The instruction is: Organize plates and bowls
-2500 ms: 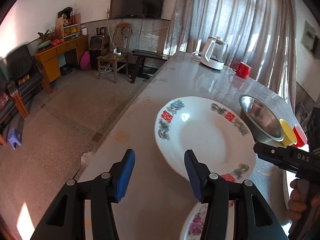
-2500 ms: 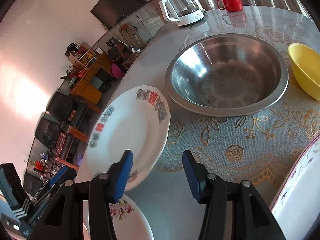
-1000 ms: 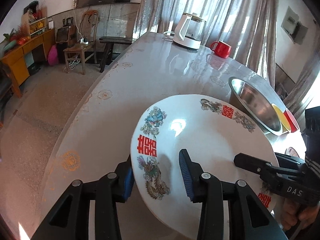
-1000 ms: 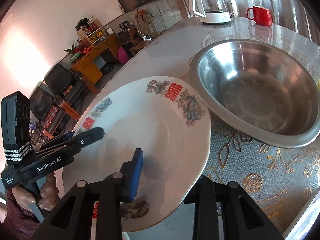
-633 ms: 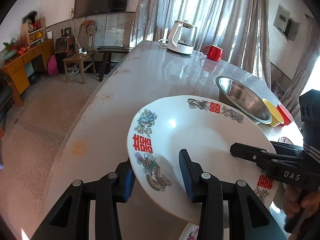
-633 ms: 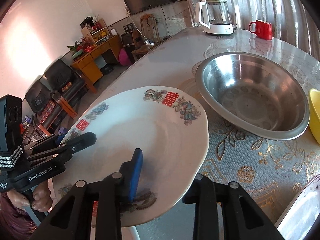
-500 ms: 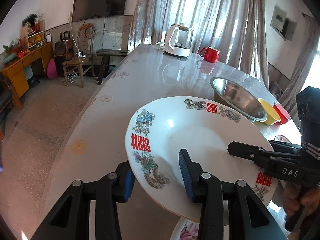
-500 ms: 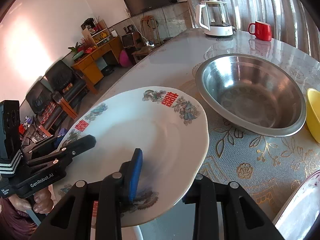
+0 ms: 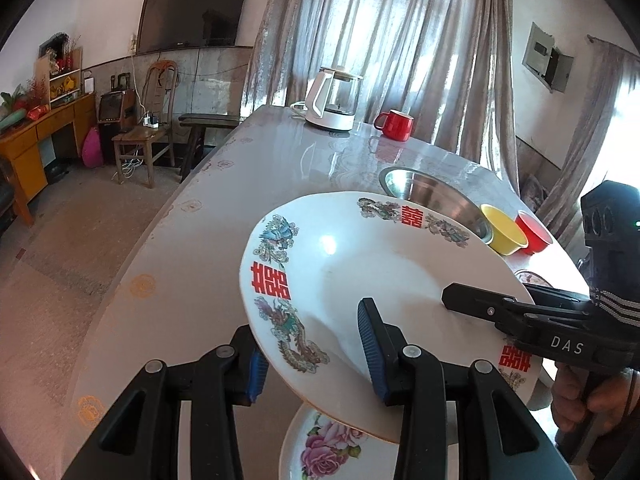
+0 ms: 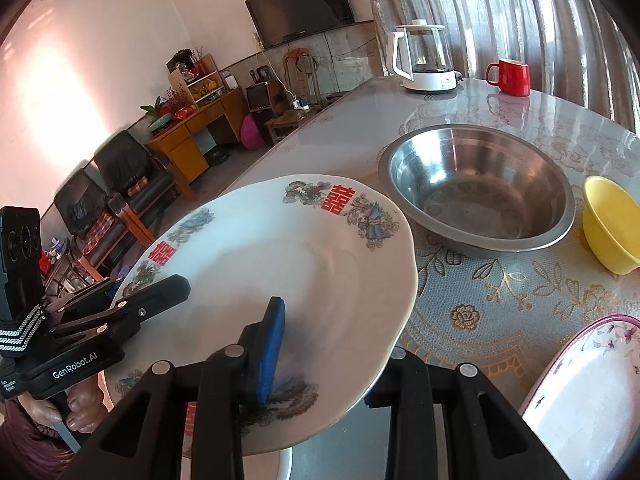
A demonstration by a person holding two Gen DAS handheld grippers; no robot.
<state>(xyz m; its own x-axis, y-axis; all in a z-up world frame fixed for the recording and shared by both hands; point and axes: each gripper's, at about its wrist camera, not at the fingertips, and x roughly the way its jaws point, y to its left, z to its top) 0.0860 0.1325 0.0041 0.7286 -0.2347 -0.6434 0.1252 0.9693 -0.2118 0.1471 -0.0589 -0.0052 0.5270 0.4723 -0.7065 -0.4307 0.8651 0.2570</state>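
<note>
Fingers [image 9: 370,344] of left gripper [image 9: 312,354] clamped on plate [image 9: 360,264] rim | right gripper [image 10: 326,354] clamped on opposite rim | plate held tilted above table [image 9: 200,248], over floral plate [image 9: 332,452]

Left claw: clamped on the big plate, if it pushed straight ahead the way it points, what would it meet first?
Probably the steel bowl beyond the big plate that the left claw holds. The yellow bowl lies further right. Depth is uncertain; it may reach bare table first.

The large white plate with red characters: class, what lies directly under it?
Under the large white plate, a rose-patterned plate lies on the table; only its near part shows, the rest is covered.
</note>
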